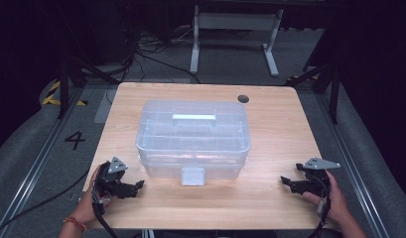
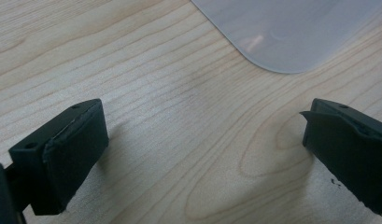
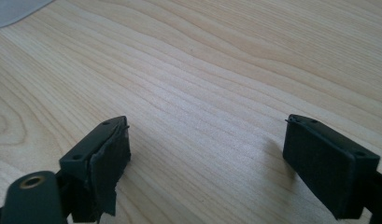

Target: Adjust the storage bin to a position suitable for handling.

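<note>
Both hands rest low at the near edge of the counter [image 1: 270, 148], one at each corner, tools pointing inward toward each other. The left tool [image 1: 136, 187] has its jaws spread wide with nothing between them, and so does the right tool [image 1: 286, 182]. The clear box [image 1: 193, 136], lid shut, sits mid-counter between them, nearer the left tool. Behind lies grey floor [image 1: 230, 54] with cables and a white frame [image 1: 235, 22].

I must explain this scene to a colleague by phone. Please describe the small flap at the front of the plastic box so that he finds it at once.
On the wooden table stands one big clear plastic box with a handle on its lid. Follow its near wall down to the middle: there the flap hangs, a small square latch. Unlike the long, flat handle on top, it sits low, nearest the person.
</note>
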{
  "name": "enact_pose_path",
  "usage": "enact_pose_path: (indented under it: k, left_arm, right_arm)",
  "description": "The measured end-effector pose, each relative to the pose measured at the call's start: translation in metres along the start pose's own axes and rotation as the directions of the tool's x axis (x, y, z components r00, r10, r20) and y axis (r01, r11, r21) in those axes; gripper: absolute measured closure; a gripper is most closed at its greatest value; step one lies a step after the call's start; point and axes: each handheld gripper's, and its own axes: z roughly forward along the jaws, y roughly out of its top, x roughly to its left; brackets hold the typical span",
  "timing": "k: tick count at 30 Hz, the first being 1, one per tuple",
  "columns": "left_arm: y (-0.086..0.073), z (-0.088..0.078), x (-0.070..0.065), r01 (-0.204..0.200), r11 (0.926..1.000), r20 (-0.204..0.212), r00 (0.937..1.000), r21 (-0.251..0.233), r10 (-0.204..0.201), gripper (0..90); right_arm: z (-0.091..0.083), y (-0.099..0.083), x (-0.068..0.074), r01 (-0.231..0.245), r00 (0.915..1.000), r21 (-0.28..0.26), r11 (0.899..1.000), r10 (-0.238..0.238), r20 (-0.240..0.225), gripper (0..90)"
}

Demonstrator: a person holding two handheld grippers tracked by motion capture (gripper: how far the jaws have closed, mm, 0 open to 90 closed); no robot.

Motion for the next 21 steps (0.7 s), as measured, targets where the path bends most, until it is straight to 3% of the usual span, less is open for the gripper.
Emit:
enact_pose_path:
  k: [5, 21]
  left_arm:
    - [-0.0034, -0.0043, -0.0011, -0.027, 0.9994, 0.020, 0.9994, -0.021, 0.027, 9.2]
    - [-0.0034, -0.0039, -0.0001, -0.020, 0.9995, 0.022, 0.9995, -0.024, 0.021, 9.6]
  right_arm:
    - [-0.0004, -0.0004, -0.0008, 0.005, 1.0000, 0.001, 1.000, -0.005, -0.005, 15.0]
    - [-0.0035, 0.0013, -0.0041, 0.038, 0.9986, 0.029, 0.999, -0.036, -0.038, 17.2]
